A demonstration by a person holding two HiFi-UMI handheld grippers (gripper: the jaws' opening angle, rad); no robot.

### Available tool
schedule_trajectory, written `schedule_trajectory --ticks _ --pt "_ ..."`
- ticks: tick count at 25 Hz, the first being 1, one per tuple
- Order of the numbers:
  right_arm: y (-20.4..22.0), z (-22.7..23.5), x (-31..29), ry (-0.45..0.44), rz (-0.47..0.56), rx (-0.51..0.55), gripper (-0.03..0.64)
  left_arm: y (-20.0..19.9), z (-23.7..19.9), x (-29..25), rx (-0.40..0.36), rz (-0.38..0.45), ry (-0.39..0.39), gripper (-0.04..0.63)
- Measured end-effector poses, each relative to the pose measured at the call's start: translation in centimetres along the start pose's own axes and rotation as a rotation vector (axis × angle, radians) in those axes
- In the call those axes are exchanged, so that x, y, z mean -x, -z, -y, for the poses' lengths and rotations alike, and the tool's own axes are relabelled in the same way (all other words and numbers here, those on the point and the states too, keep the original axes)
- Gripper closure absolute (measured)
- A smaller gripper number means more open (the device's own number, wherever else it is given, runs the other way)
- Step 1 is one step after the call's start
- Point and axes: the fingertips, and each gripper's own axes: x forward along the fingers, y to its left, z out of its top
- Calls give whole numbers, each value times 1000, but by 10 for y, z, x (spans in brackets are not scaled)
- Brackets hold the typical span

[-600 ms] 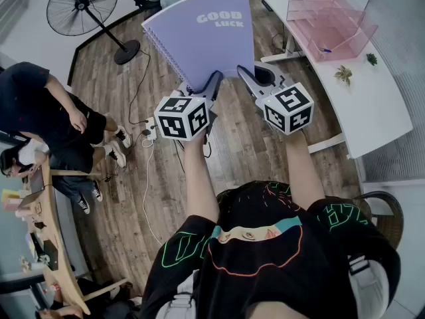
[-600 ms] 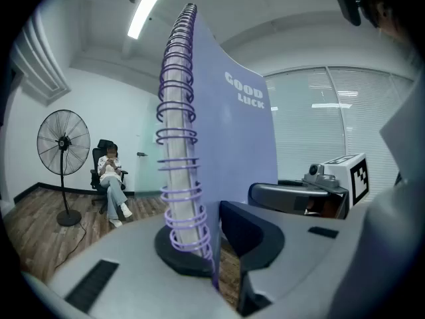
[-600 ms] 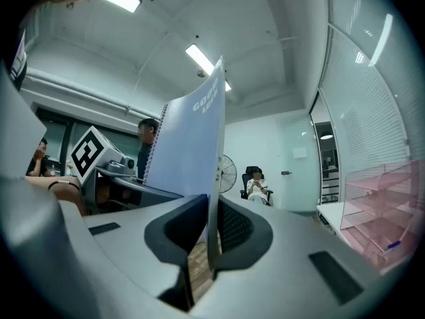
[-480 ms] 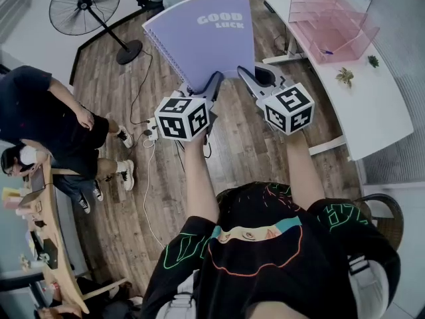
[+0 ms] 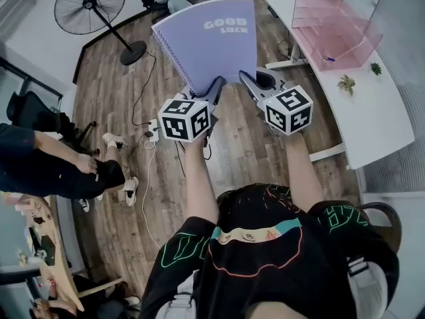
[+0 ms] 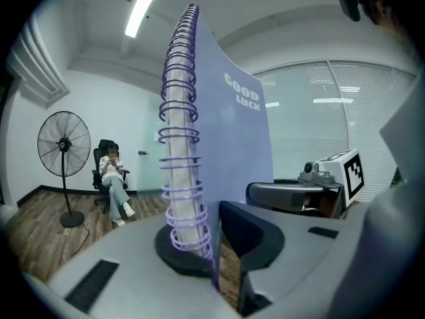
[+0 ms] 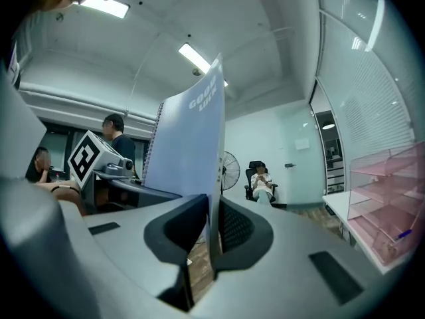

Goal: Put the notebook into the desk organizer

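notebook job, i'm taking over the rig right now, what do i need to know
Grip: both shut on the notebook, left tongs by the spiral, right tongs at the other corner of the same edge.
Where: notebook in the air over the floor; pink organizer on the white desk to the right, apart from it.
Done: pickup.
Left: carry it over and slot it in.

L claw & R claw both pinching notebook (arms fwd, side by side).

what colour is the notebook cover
The notebook cover is lilac with white lettering; clearest in head view.
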Motion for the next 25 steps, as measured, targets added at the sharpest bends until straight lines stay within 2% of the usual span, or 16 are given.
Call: schedule_trajectory --ticks 8,15,25 --pt "4 8 -2 -39 0 -24 565 0 2 -2 -41 -11 -29 555" --pt "6 25 -16 -66 10 -20 565 -3 -9 -20 -41 -4 -54 555" --pt "15 68 -66 -16 -11 -16 563 -7 -56 -72 -39 -11 -8 555"
